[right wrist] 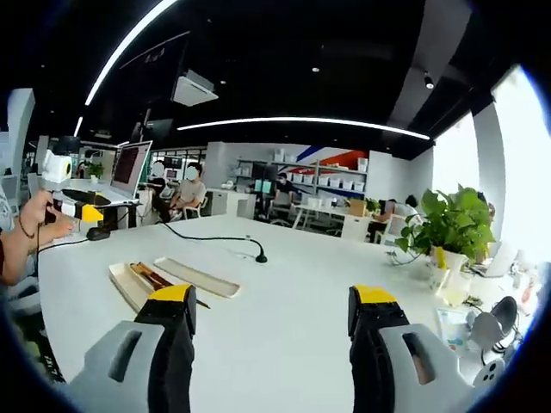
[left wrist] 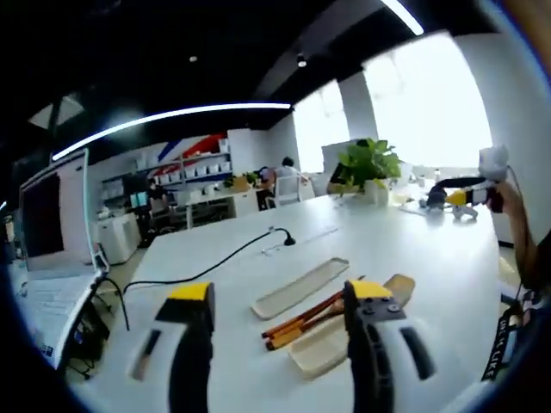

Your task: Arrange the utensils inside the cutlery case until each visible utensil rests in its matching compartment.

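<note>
Both grippers hang above the white table (left wrist: pixel 430 249) with jaws spread wide and nothing in them. The cutlery case (left wrist: pixel 323 344) lies just ahead of the left gripper (left wrist: pixel 280 301), its lid (left wrist: pixel 300 288) alongside, with what look like chopsticks (left wrist: pixel 303 320) slanting across it. From the right gripper (right wrist: pixel 271 301) the case (right wrist: pixel 129 284) sits off to its left and farther away, so the left is nearer.

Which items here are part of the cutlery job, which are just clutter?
Job:
- cutlery case
- case lid
- chopsticks
- left gripper, open
- right gripper, open

Clutter:
- potted plant
- black cable
- laptop
</note>
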